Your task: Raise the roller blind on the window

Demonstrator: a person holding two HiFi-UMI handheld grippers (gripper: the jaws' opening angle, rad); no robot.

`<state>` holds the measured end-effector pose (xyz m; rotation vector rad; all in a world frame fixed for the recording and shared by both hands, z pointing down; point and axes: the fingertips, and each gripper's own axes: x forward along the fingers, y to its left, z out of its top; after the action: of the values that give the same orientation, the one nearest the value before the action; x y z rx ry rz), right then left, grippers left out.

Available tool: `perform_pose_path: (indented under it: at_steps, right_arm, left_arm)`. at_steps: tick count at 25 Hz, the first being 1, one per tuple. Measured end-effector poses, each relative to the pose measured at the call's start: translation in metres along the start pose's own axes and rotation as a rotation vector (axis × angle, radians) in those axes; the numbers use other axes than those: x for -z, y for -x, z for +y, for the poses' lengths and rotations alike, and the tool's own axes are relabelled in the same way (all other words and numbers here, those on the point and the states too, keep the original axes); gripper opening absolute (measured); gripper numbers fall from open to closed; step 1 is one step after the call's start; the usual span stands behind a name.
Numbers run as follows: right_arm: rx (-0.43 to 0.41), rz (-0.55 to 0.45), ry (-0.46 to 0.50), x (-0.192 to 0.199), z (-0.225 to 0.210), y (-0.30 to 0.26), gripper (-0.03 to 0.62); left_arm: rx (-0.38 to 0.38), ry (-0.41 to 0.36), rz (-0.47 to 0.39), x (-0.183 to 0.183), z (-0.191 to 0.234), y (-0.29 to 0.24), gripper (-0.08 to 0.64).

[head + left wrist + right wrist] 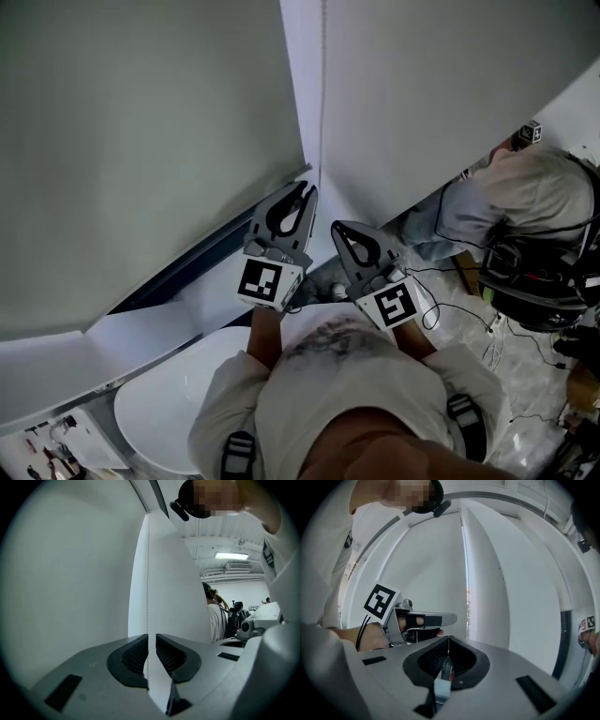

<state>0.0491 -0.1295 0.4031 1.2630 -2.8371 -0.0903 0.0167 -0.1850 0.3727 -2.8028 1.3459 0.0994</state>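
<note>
Two grey roller blinds hang lowered, one at the left (141, 141) and one at the right (441, 94), with a white post (305, 84) between them. A thin bead chain (322, 94) runs down that post. My left gripper (302, 202) points at the foot of the post. In the left gripper view the bead chain (148, 588) drops into the narrow gap between the jaws of this gripper (152, 644), beside the left jaw, and the jaws stand a little apart. My right gripper (342, 234) sits just right of it, shut with nothing between its tips (448, 638).
A second person (525, 202) bends over at the right, beside black gear (534, 281) and cables on the floor (469, 319). A white rounded table (178, 394) lies below my left arm. A dark sill (197, 258) runs under the left blind.
</note>
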Motion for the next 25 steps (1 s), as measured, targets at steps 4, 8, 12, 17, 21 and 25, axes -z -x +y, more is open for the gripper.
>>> perform_pose_path:
  at_steps: [4, 8, 12, 17, 21, 25]
  right_arm:
    - [0.021, 0.008, 0.009, 0.003, -0.006, -0.003, 0.061]
    - [0.045, 0.013, 0.011, 0.005, -0.007, -0.005, 0.061]
    - [0.068, 0.021, 0.009, 0.011, -0.014, -0.006, 0.061]
    - [0.089, 0.024, 0.017, 0.004, -0.008, -0.008, 0.061]
    - [0.108, 0.024, 0.021, 0.002, -0.009, -0.009, 0.061]
    - [0.119, 0.024, 0.024, -0.006, 0.0, -0.011, 0.061]
  left_arm:
    - [0.013, 0.021, 0.01, 0.001, 0.004, -0.013, 0.081]
    - [0.028, 0.019, 0.002, 0.003, 0.01, -0.02, 0.094]
    - [0.048, 0.012, -0.001, 0.008, 0.013, -0.032, 0.112]
    - [0.091, -0.014, -0.023, 0.002, 0.018, -0.033, 0.123]
    - [0.128, -0.012, -0.023, 0.001, 0.011, -0.039, 0.127]
    - [0.168, -0.014, -0.03, -0.006, 0.008, -0.035, 0.126]
